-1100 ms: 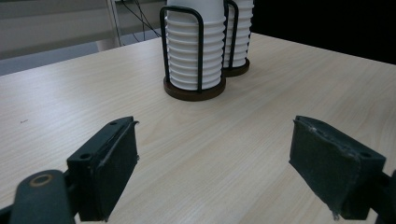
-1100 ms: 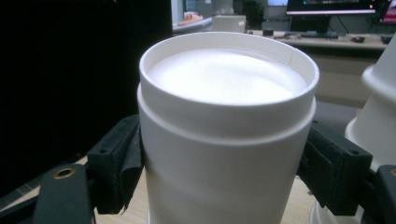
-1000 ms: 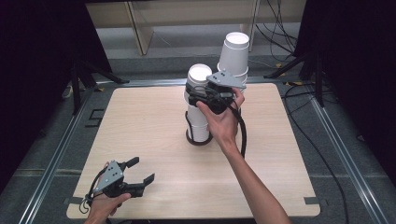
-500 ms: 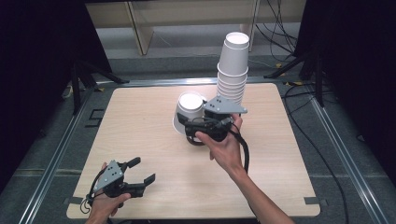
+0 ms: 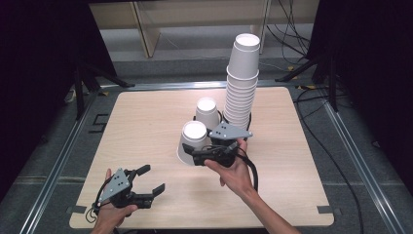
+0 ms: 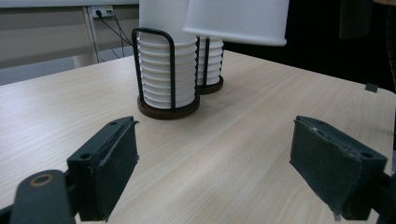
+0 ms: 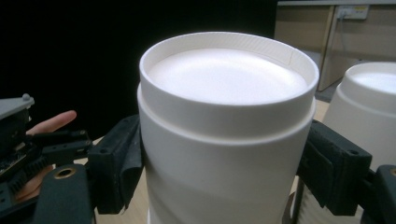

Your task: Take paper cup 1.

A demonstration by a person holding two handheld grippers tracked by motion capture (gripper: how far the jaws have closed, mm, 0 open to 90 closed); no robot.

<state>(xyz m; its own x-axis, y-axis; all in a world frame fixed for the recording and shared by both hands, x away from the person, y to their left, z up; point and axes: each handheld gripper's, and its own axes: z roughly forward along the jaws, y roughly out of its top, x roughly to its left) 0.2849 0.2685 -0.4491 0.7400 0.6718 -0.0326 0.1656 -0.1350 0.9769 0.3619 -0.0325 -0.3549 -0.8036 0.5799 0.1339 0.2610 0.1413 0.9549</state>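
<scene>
High view: wooden table, dark floor and cables around it. Tall stack of cups stands upright at the far middle, a shorter stack beside it on its left. Right gripper holds a single white cup, upside down and tilted, closed bottom up, in front of the shorter stack. Left gripper at the near left edge, jaws apart, nothing between.

Left gripper view: its own jaws wide apart over bare table. Two cup stacks in black wire holders on round dark bases ahead; held cup's rim hangs above the table.

Right gripper view: jaws clamped on both sides of the cup, bottom facing the camera. Left gripper and a fingertip at left. No writing legible.
</scene>
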